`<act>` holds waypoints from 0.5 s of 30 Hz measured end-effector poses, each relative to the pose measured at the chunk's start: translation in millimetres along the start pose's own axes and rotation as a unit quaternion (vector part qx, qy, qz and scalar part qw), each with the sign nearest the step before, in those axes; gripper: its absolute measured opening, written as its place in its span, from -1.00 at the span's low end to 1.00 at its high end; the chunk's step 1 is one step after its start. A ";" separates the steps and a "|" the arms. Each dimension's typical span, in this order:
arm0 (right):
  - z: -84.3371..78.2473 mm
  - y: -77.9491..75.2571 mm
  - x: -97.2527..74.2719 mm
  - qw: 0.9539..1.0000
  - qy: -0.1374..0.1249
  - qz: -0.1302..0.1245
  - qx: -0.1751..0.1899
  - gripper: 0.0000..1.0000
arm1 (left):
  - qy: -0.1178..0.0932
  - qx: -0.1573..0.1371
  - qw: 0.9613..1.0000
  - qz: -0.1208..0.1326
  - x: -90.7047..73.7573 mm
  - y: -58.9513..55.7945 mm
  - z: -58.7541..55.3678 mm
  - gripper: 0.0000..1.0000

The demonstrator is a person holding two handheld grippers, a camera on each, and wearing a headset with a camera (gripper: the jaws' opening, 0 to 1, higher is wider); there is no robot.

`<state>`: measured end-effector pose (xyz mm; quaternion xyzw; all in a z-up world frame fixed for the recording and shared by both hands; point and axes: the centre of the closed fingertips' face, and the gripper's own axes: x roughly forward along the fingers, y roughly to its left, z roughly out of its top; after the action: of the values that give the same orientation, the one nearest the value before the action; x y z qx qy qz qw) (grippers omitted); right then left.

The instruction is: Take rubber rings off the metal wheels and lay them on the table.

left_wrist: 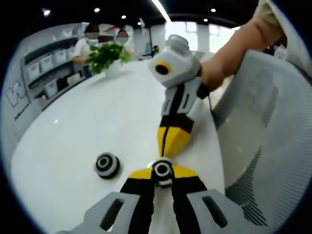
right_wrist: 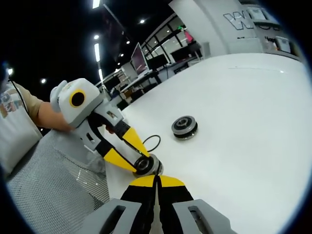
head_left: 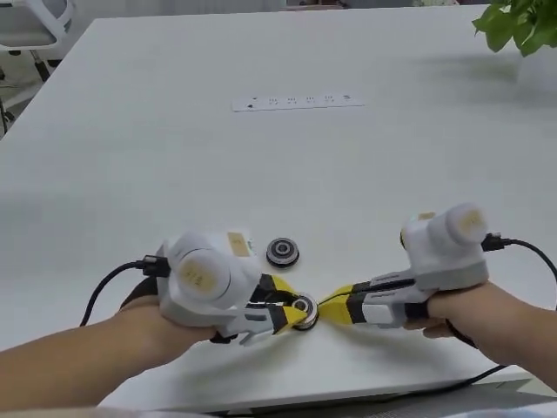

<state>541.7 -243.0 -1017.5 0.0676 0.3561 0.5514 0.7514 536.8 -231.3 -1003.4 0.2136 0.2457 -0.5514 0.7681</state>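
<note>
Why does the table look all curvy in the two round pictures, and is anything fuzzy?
Left gripper view: the fisheye lens bends the white table into a curve; the held wheel is sharp, the plant behind soft. Right gripper view: same bending, ceiling lights glare as streaks. Head view: straight edges, soft even light.

In the head view, the left gripper [head_left: 298, 311] has its yellow jaws over half of the metal wheel [head_left: 304, 306]. Whether the right gripper [head_left: 325, 306], tips pressed together, pinches anything there is too small to tell. The picture's corner cuts off the plant [head_left: 518, 24].
</note>
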 end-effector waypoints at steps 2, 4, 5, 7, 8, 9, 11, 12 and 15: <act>1.8 0.1 -0.8 1.000 -0.005 0.001 0.008 -1.00 | 0.001 0.001 1.000 0.001 -0.1 0.4 -0.1 -0.75; 1.7 2.7 -0.2 1.000 -0.007 0.001 0.008 -1.00 | 0.002 0.001 1.000 0.002 0.0 0.5 -0.1 -0.75; 2.3 4.4 -0.4 1.000 -0.008 0.001 0.011 -1.00 | 0.002 0.002 1.000 0.002 0.0 0.5 -0.1 -0.75; 12.0 4.7 -1.7 0.999 -0.038 0.000 0.028 -1.00 | 0.003 0.002 1.000 0.002 -0.1 0.5 -0.1 -0.75; 14.1 9.5 -2.6 0.998 -0.041 0.014 0.051 -1.00 | 0.003 0.002 1.000 0.002 -0.1 0.6 0.0 -0.75; 9.9 8.8 -2.0 0.999 -0.030 0.005 0.032 -1.00 | 0.003 0.002 1.000 0.003 0.0 0.9 0.1 -0.75; 10.6 12.7 -1.3 0.999 -0.031 0.009 0.032 -1.00 | 0.004 0.003 1.000 0.003 0.1 0.8 0.1 -0.75; 10.8 13.2 -1.2 0.999 -0.031 0.009 0.032 -1.00 | 0.004 0.003 1.000 0.004 0.1 0.8 0.1 -0.75; 11.9 13.7 -1.4 0.998 -0.037 0.013 0.046 -1.00 | 0.007 0.003 1.000 0.006 0.3 0.7 0.3 -0.75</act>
<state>538.0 -235.5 -1001.3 0.1268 0.3522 0.5410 0.7531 537.6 -231.5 -1003.4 0.2209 0.2480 -0.5464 0.7689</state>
